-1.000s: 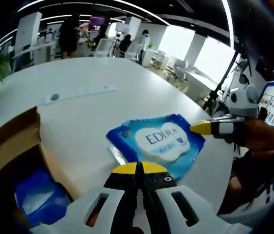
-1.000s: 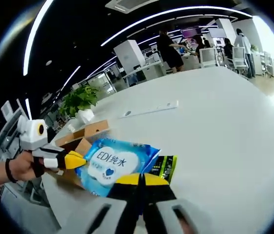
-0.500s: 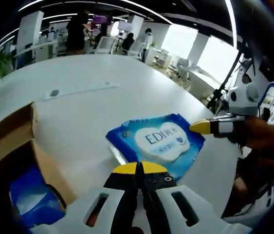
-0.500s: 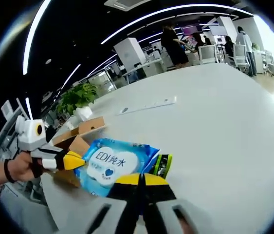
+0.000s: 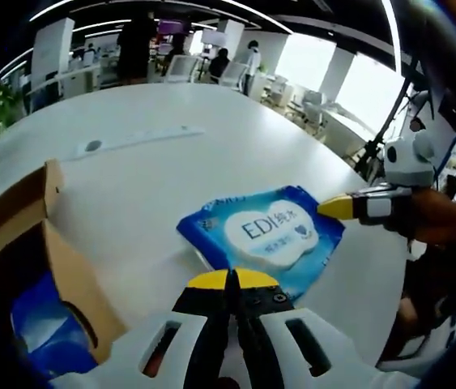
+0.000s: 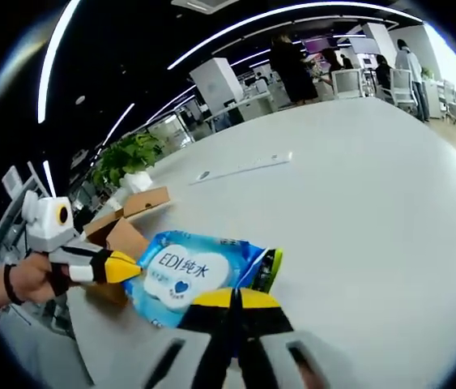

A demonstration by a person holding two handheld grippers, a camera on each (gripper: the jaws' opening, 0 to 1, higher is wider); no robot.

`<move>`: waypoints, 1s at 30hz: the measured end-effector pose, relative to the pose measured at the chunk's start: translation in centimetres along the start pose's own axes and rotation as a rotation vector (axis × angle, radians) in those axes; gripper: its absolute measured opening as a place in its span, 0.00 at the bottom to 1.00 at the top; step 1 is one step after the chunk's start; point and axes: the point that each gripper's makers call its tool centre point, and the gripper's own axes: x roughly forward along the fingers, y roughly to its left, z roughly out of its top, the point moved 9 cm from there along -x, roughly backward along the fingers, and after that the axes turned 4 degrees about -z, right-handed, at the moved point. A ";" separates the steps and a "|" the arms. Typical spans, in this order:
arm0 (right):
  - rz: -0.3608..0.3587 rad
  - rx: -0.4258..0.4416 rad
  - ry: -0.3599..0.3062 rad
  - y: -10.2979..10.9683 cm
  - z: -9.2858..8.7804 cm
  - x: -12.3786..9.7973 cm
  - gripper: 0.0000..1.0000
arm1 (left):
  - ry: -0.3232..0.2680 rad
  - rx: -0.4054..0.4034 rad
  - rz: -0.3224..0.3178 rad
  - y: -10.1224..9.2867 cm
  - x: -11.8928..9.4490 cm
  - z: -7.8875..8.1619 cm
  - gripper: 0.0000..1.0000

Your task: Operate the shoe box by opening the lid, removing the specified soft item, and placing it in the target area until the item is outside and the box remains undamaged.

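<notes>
A blue and white wipes pack (image 5: 266, 237) (image 6: 189, 271) is stretched between both grippers above the white table (image 5: 171, 174). My left gripper (image 5: 232, 280) is shut on its near edge; its yellow tip (image 6: 122, 267) meets the pack's left side in the right gripper view. My right gripper (image 6: 232, 298) is shut on the opposite edge, with its yellow tip (image 5: 337, 208) on the pack's right corner. The open cardboard shoe box (image 5: 29, 243) (image 6: 126, 231) stands to the left, with something blue (image 5: 37, 324) inside. A green and black strip (image 6: 269, 270) shows under the pack.
A long grey strip (image 5: 134, 139) (image 6: 240, 166) lies on the table farther back. A potted plant (image 6: 130, 158) stands beyond the box. The person's hands (image 5: 442, 223) (image 6: 25, 279) hold the grippers. Office chairs and people are far behind the table (image 6: 357, 203).
Both grippers keep their hold on the pack. The box has slid further left and away in both views, so the pack now sits clear of it.
</notes>
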 end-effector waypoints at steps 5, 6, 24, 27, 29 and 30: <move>0.000 -0.004 0.005 -0.2 -0.1 0.3 0.00 | 0.011 0.010 0.014 0.0 0.4 0.0 0.00; 0.001 -0.005 0.006 -0.3 -0.1 0.4 0.00 | 0.012 0.011 0.016 0.0 0.4 0.0 0.00; 0.002 -0.014 -0.001 -0.8 0.2 1.2 0.00 | 0.038 -0.006 0.051 0.3 1.1 -0.1 0.00; -0.001 -0.016 -0.001 -0.9 0.1 1.2 0.00 | 0.040 -0.005 0.052 0.3 1.1 -0.2 0.00; -0.003 -0.016 0.000 -0.9 0.1 1.2 0.00 | 0.043 0.002 0.055 0.3 1.1 -0.2 0.00; -0.005 -0.017 0.001 -0.9 0.1 1.2 0.00 | 0.047 0.009 0.056 0.3 1.1 -0.2 0.00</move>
